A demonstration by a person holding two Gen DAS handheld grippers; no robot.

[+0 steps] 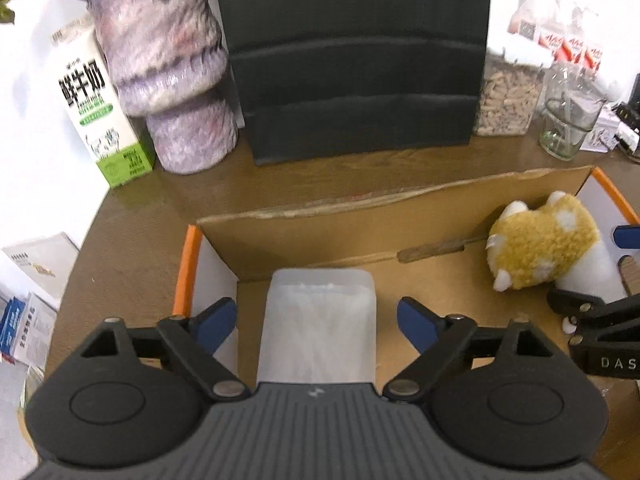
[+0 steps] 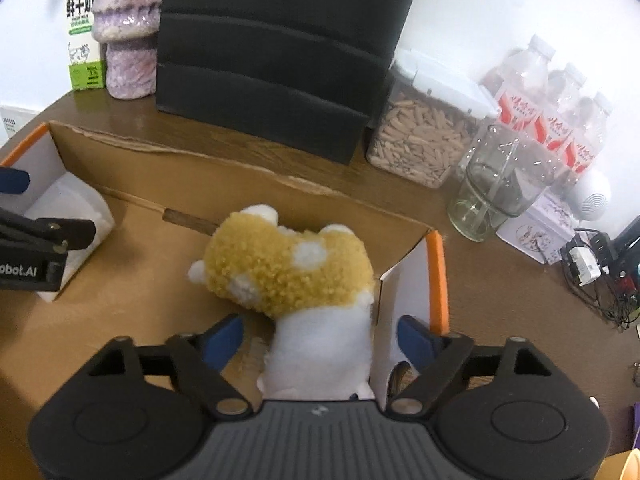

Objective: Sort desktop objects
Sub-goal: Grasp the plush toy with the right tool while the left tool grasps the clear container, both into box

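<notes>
Brown wooden table (image 1: 132,240) against a white wall, crowded at the back with a black drawer unit (image 1: 356,60), milk carton (image 1: 104,116) and glass jar (image 2: 492,188); in front, an open cardboard box (image 1: 320,208). Left gripper (image 1: 316,320) poised with jaws spread wide either side of a translucent white packet (image 1: 320,320) lying in the box's left end, long axis running straight away between the pads, neither pad touching. Right gripper (image 2: 320,340) likewise wide open astride a yellow-and-white plush toy (image 2: 288,276) at the box's right end, white part nearest the jaws, pads clear of it. Both items apparently resting loose inside the box.
</notes>
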